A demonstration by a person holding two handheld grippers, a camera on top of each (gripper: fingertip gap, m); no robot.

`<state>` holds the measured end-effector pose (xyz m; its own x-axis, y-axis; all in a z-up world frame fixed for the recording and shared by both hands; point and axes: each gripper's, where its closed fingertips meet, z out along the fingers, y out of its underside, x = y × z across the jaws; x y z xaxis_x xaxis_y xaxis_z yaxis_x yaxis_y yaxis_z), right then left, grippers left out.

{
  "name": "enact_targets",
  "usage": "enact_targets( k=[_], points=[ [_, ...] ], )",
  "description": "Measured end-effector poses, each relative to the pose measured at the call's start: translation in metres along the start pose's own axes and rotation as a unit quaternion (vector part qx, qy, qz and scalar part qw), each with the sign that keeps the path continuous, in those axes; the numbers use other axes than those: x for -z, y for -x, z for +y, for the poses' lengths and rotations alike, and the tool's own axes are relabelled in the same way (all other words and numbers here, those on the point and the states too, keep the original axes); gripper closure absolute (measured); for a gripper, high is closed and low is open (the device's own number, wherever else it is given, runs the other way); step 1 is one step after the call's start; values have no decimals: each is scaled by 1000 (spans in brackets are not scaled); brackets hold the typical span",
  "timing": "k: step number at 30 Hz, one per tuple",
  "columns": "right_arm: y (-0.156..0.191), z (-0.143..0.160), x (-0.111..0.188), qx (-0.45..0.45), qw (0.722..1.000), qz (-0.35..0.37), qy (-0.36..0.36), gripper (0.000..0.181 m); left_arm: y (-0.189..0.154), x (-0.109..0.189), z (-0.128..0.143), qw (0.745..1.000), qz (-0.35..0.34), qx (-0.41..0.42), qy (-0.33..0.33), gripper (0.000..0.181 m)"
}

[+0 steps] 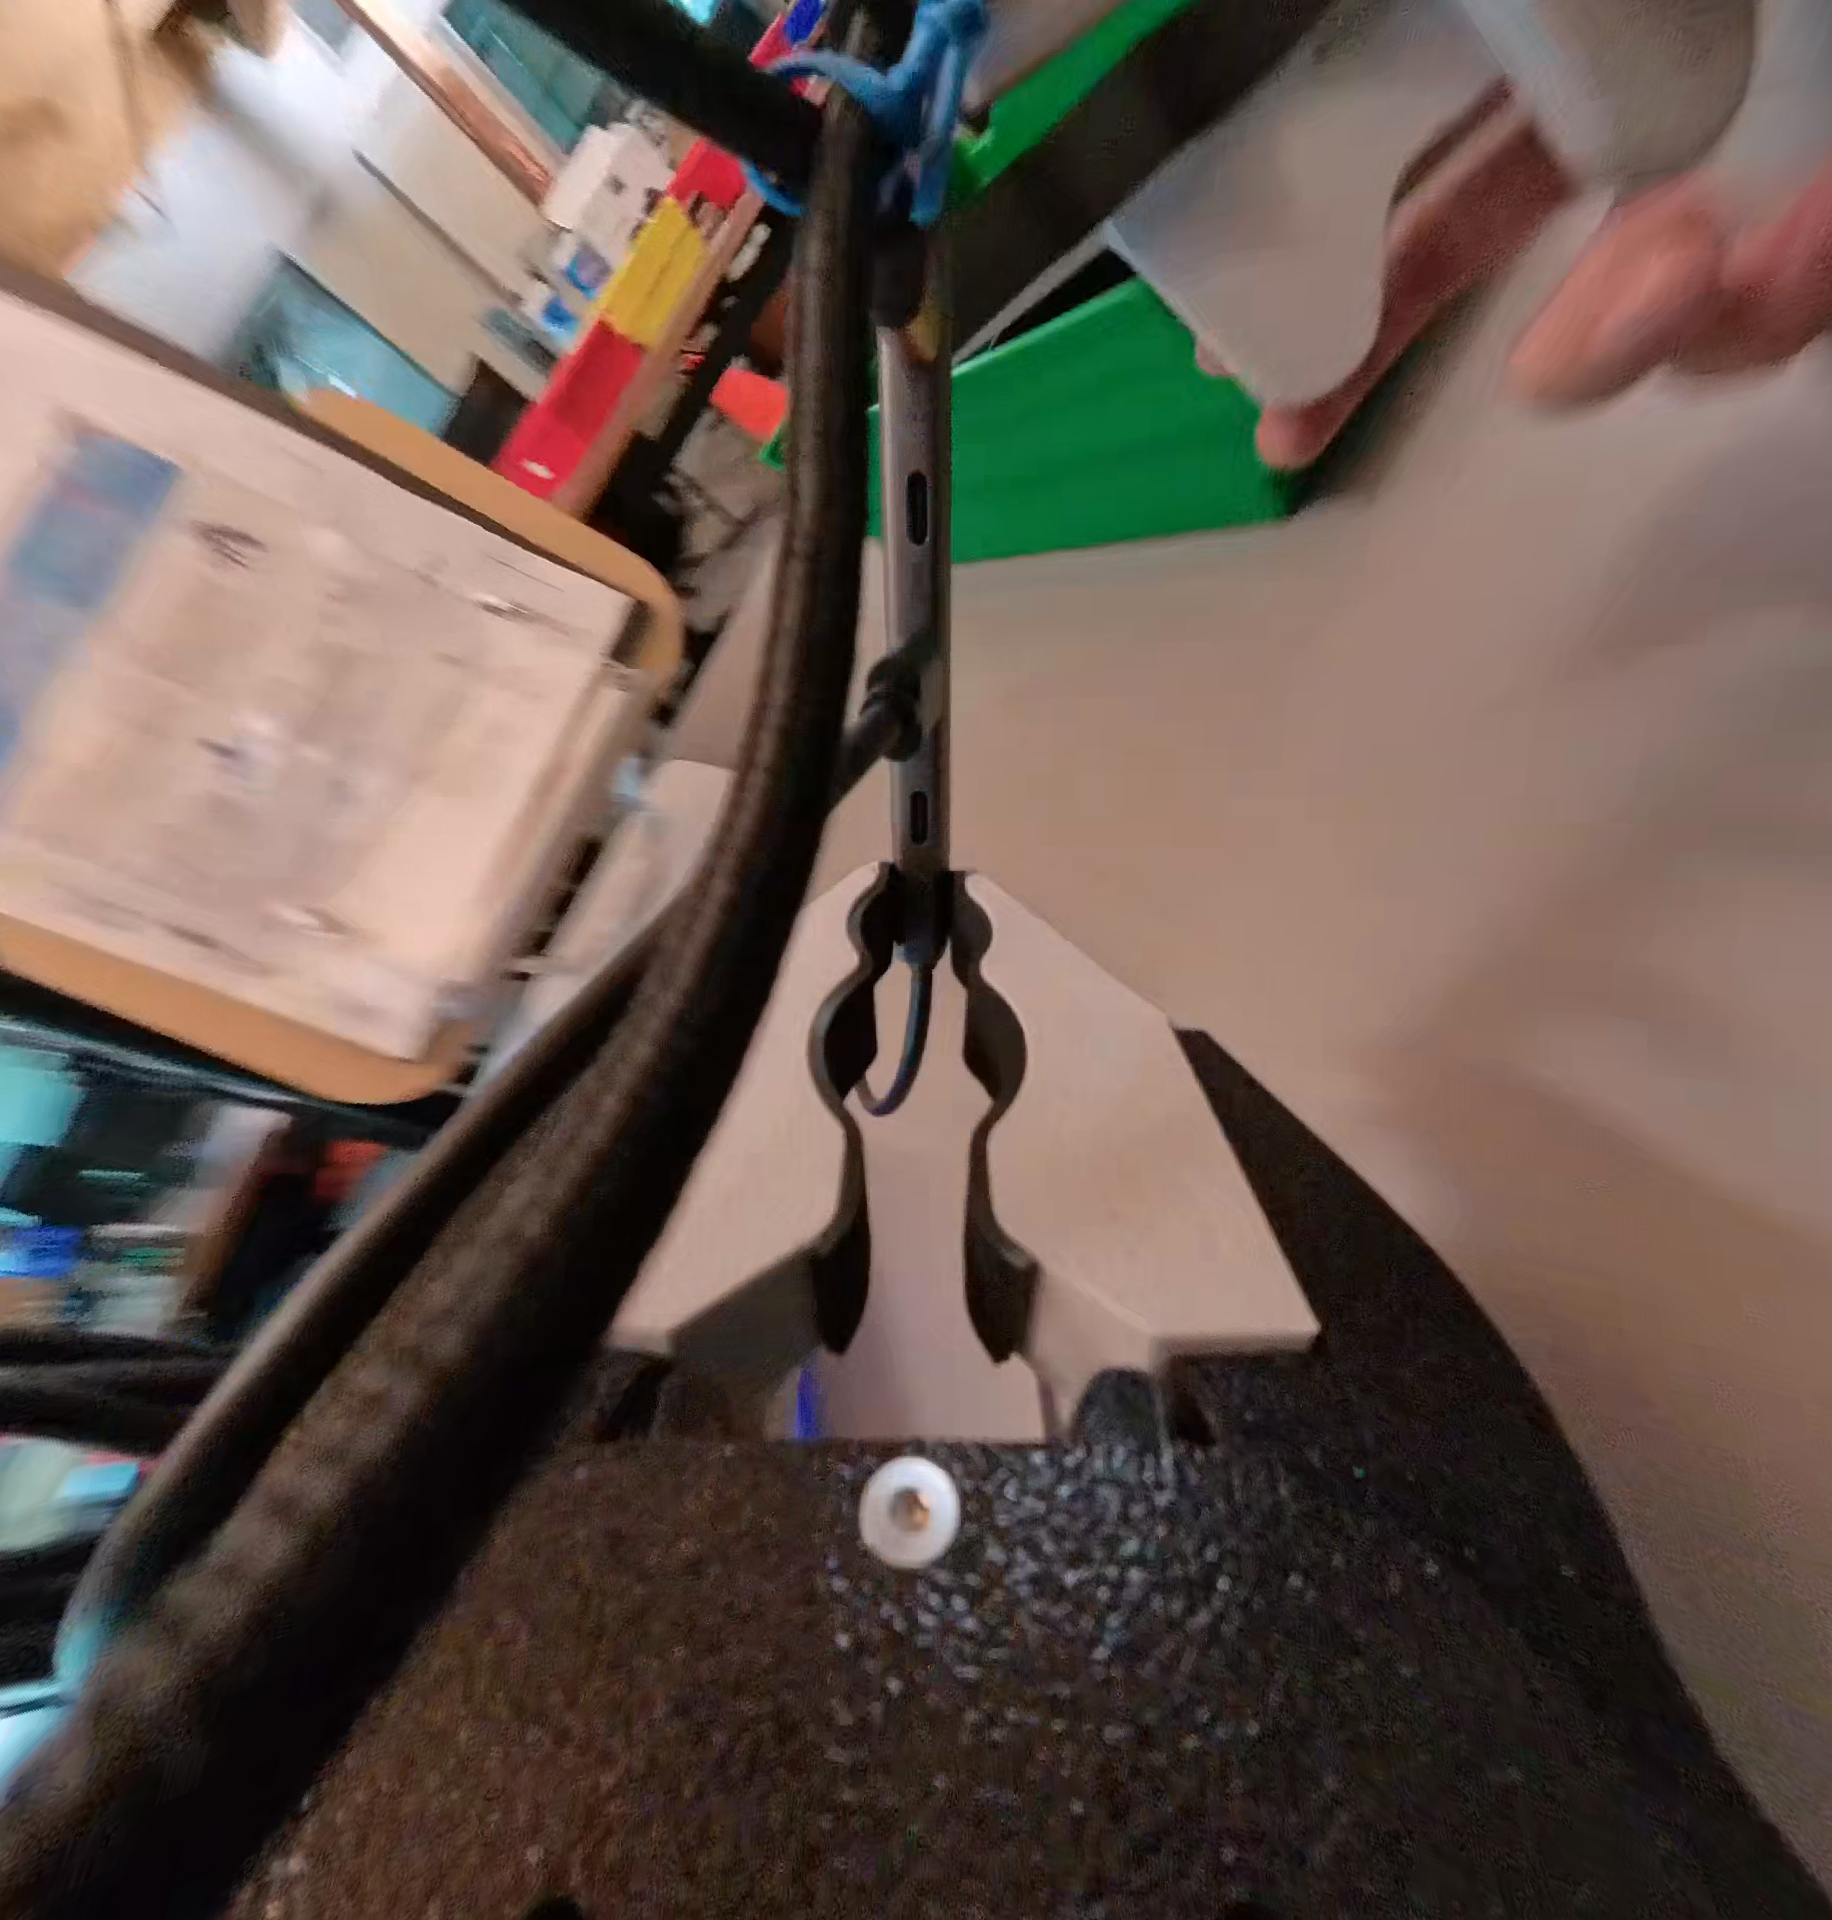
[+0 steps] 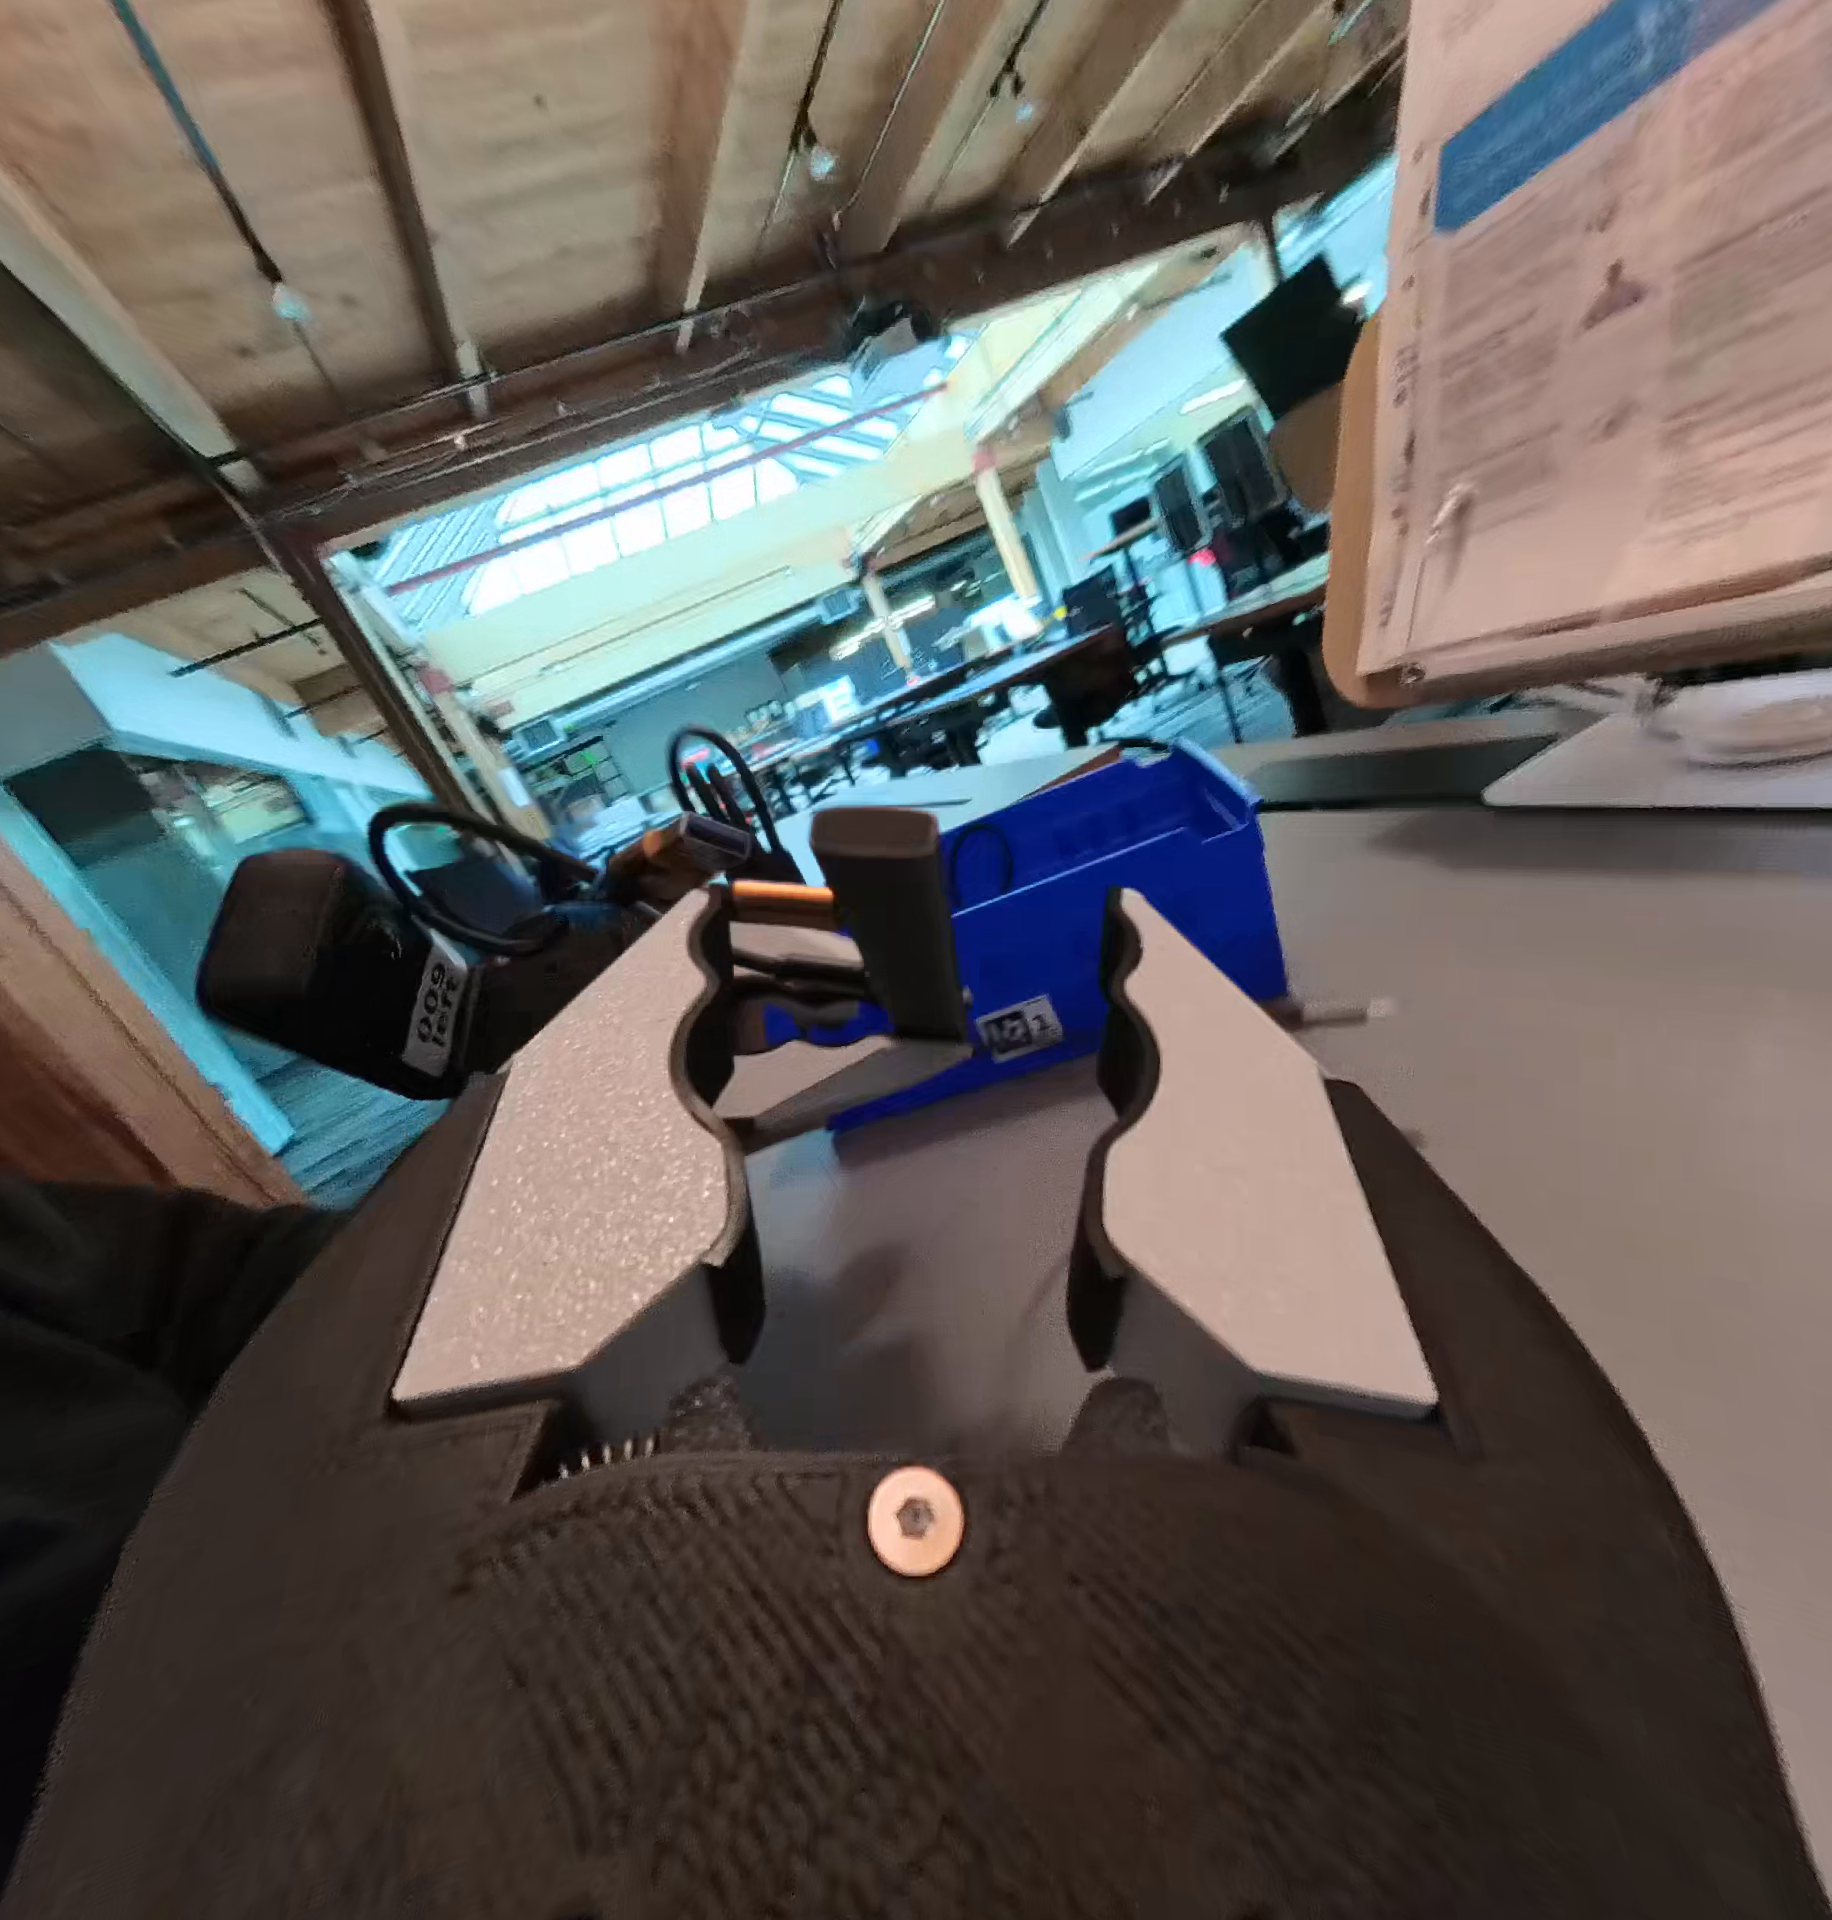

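Note:
My left gripper (image 1: 922,883) is shut on the end of a slim grey hub (image 1: 917,623) that has slot ports along its side. A thin black cable (image 1: 886,707) is plugged into the hub, and a short wire loops between the jaws. A thick black braided cable (image 1: 777,748) runs along the hub's left side. In the right wrist view the hub (image 2: 886,914) stands upright in the left gripper (image 2: 320,966), with a copper-coloured plug (image 2: 782,896) in its side. My right gripper (image 2: 917,920) is open and empty, just short of the hub.
A blue bin (image 2: 1120,894) sits on the grey table (image 2: 1566,1039) behind the hub. A green bin (image 1: 1078,447) and a person's hand (image 1: 1670,291) are at the far side. A clear plastic box (image 1: 268,727) stands at the left. A board with printed sheets (image 2: 1639,312) is at upper right. My right fingertips sit around 9 centimetres from my left ones.

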<state>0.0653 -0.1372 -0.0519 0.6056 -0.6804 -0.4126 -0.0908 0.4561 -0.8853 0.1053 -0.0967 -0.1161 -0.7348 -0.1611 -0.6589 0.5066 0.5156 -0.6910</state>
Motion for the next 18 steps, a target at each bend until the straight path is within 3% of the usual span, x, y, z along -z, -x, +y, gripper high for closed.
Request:
enact_targets(
  k=[2,5,7,12,18],
  points=[
    [8,4,-1,-25,999,-30,15,116,12,4,-4,993,-51,-102,18,174],
    [18,-3,6,-50,994,-92,-11,147,24,9,-13,981,-95,-170,15,173],
    [14,-10,12,-47,993,-94,-43,156,28,12,-19,972,-113,-207,7,173],
    [19,-7,13,32,994,-89,-51,157,30,15,-28,959,-134,-250,12,173],
    [21,-16,16,115,990,-55,-61,161,25,12,-33,969,-113,-218,-8,175]
  ],
)
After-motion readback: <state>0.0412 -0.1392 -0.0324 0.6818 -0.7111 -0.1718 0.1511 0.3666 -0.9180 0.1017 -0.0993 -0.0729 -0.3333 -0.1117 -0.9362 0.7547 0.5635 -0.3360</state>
